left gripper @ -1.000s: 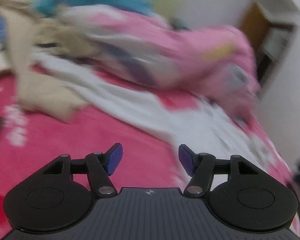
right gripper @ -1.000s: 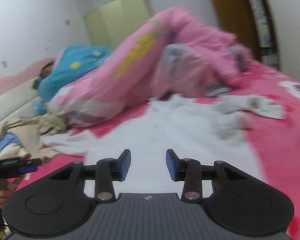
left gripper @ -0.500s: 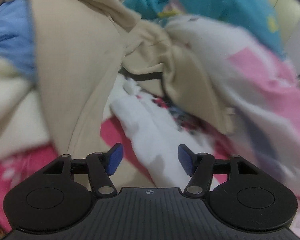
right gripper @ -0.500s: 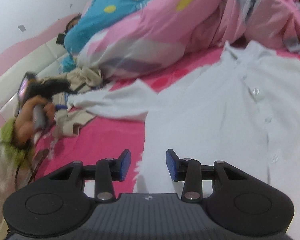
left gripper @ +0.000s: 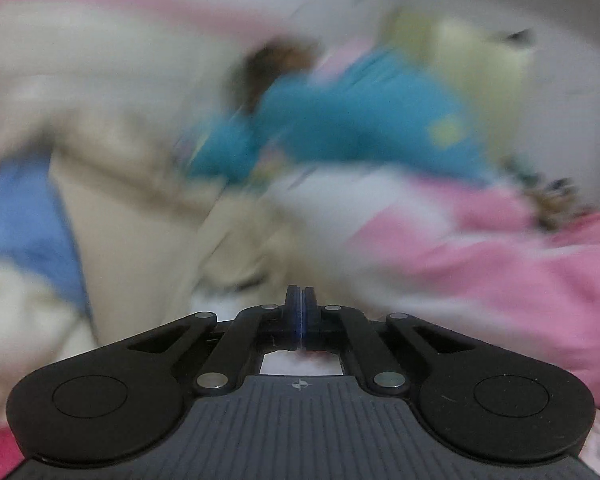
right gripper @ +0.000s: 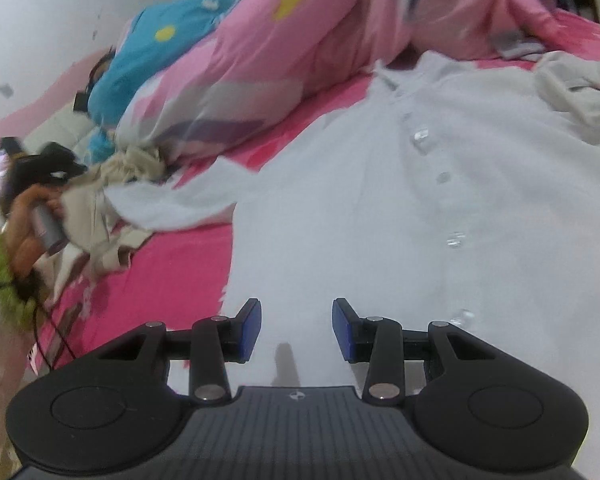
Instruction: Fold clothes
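While lying spread, buttons up, on the pink bed, looking thin, limp, light: white shirt, best pinched at sleeve or hem. Right gripper hovering wide open, empty; left gripper closing fully, contents unclear.

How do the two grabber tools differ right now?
The left gripper has its blue-padded fingers pressed together; whether cloth sits between them cannot be seen. The right gripper has its fingers spread apart, holding nothing. The left faces a blurred heap of beige, blue and pink fabric; the right hangs over the flat white shirt. Both are the same black tool with blue pads.
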`<state>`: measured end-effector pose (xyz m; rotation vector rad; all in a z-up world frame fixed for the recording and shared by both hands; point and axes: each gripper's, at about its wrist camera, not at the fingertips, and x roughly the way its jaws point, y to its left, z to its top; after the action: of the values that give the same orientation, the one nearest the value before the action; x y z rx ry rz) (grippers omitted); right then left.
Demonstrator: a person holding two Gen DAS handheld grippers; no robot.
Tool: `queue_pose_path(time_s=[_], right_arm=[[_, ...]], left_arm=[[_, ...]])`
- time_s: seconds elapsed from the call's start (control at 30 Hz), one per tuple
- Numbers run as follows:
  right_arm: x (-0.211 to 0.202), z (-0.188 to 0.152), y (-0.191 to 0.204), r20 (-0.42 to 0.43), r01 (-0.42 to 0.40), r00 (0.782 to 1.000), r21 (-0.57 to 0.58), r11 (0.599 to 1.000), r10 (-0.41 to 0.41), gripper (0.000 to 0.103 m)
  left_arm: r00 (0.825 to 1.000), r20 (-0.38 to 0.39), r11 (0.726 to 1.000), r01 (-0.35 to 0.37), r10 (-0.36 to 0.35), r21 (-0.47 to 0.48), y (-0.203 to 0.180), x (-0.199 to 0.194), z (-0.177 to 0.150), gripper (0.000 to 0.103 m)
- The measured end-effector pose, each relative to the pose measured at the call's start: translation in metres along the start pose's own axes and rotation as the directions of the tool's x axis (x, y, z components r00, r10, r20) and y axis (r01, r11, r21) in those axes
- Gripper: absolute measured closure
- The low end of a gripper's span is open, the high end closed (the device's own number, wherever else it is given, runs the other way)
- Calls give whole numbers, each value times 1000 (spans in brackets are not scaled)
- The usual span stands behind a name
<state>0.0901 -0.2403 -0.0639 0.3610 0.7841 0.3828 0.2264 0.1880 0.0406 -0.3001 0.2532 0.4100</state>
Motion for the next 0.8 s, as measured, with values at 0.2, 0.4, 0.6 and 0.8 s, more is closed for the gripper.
queue_pose_path(time_s=[0.2, 0.4, 0.6, 0.8], right_arm=[[-29, 2, -7, 72, -6, 997, 18, 1000, 5, 61], [-49, 16, -2, 121, -17, 993, -14, 1000, 18, 61], [-19, 100, 90, 146, -129, 972, -315, 940, 182, 61], [97, 150, 231, 5, -217, 951, -699, 681, 309, 56]], left_arm=[[936, 43, 929, 341, -351, 145, -60, -130, -21, 103], [941, -129, 946, 321, -313, 43, -48, -146, -79, 88], [960, -251, 967, 62, -125, -247, 18, -87, -103, 80], [959, -269, 919, -20, -94, -395, 73, -56, -124, 70]])
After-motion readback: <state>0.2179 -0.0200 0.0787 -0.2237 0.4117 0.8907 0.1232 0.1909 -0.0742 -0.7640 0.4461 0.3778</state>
